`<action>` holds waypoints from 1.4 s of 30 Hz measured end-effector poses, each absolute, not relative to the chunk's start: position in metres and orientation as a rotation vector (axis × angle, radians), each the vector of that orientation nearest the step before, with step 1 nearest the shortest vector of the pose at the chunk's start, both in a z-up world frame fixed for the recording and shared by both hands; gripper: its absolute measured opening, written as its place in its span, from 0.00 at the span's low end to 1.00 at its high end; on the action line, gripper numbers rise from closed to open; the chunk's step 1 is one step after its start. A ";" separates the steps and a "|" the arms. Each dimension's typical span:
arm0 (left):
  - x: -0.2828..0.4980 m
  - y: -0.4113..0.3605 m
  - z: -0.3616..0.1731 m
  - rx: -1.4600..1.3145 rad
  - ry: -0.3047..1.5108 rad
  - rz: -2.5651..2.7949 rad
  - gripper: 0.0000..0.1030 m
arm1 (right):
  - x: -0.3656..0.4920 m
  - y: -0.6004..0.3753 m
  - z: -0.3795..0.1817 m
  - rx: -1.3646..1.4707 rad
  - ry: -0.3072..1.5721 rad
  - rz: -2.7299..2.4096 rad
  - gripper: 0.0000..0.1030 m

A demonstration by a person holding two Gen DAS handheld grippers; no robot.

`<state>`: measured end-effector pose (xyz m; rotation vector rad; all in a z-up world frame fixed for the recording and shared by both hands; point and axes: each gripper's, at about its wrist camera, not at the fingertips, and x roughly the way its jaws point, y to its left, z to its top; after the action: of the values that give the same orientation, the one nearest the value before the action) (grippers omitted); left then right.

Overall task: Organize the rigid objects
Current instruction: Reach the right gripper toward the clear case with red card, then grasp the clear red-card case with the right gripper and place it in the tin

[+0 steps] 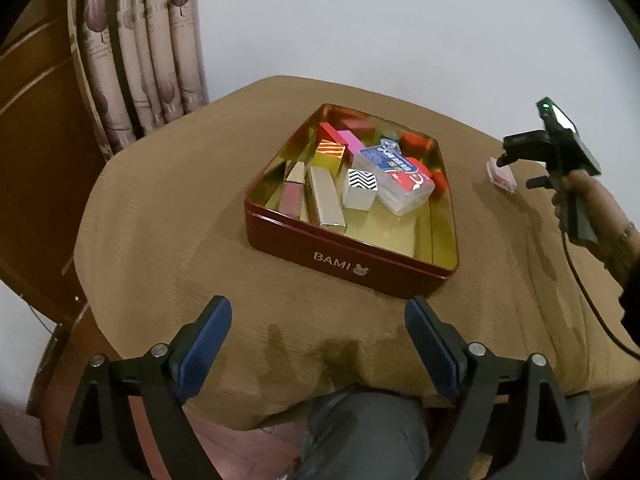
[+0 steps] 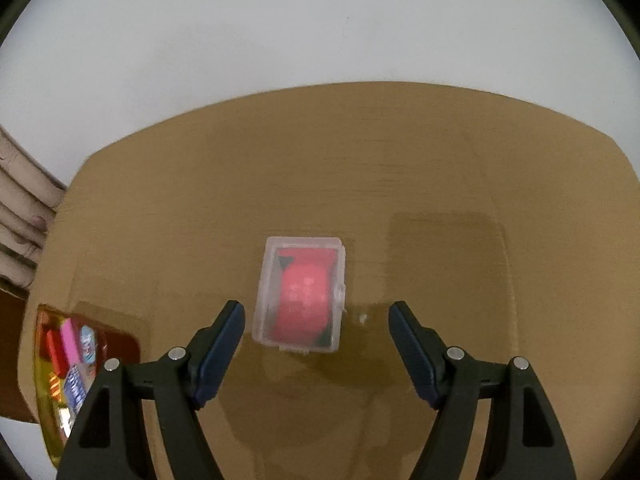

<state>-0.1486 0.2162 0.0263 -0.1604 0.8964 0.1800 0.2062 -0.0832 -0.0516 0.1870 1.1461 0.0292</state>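
the desk (image 1: 168,216), under a tan cloth, carries a red tin (image 1: 348,260) near its middle, and the tin serves as the landmark here. inside the tin lie several small boxes, a striped cube and a flat blue-and-red packet, all loosely heaped toward its far and left side; the near right part of its gold floor is bare.

well to the right of the tin, out on the open cloth, lies a small clear case (image 2: 301,292) with something pink and round inside. it is the only loose thing seen outside the tin, so it is most likely the next to be tidied.

the right tongs (image 2: 316,344) hang over that case, pointing steeply down, jaws wide apart and gripping nothing. in the right wrist view the case lies just ahead of the fingertips and a little toward the left finger (image 2: 224,344), not yet between the pads. its long axis runs away from the tongs, nearly in line with the fingers, leaning slightly; the short sides face the two pads. that suits a pinch across the narrow width, after a short push forward and down and a small shift toward the tin's side.

the left tongs (image 1: 318,344) hover on the near side of the tin, over the cloth at the desk's front edge, jaws spread and empty. the right hand (image 1: 576,196) is much the nearer to the case.
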 end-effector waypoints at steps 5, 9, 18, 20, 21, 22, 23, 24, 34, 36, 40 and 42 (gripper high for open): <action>-0.147 0.219 0.023 -0.174 0.913 0.170 0.83 | 0.222 -0.071 -0.069 0.165 1.185 0.003 0.74; -0.145 0.218 0.019 -0.168 0.932 0.171 0.83 | 0.228 -0.064 -0.078 0.185 1.203 0.011 0.74; -0.144 0.222 0.016 -0.172 0.945 0.210 0.84 | 0.217 -0.061 -0.077 0.101 1.175 0.046 0.53; -0.144 0.225 0.015 -0.188 0.951 0.215 0.84 | 0.208 -0.066 -0.072 0.122 1.174 0.093 0.53; -0.144 0.226 0.014 -0.201 0.955 0.216 0.84 | 0.203 -0.067 -0.068 0.129 1.166 0.114 0.53; -0.144 0.227 0.013 -0.208 0.958 0.219 0.84 | 0.194 -0.066 -0.061 0.139 1.152 0.154 0.53; -0.144 0.228 0.013 -0.211 0.961 0.221 0.84 | 0.186 -0.062 -0.053 0.150 1.139 0.213 0.53; -0.144 0.228 0.012 -0.216 0.963 0.221 0.84 | 0.176 -0.056 -0.044 0.152 1.126 0.267 0.53; -0.145 0.230 0.018 -0.160 0.933 0.266 0.84 | 0.069 0.068 0.024 0.051 1.104 0.747 0.53; -0.145 0.233 0.019 -0.156 0.926 0.279 0.85 | 0.043 0.081 0.015 0.022 1.116 0.788 0.53; -0.145 0.239 0.018 -0.153 0.923 0.297 0.85 | 0.027 0.100 -0.004 -0.024 1.142 0.822 0.53; -0.144 0.242 0.017 -0.163 0.924 0.302 0.85 | 0.024 0.107 -0.013 -0.043 1.155 0.826 0.53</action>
<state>-0.1435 0.2421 0.0175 -0.1632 0.9241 0.3017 0.0241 0.1067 -0.0133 -0.0432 1.1550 0.8259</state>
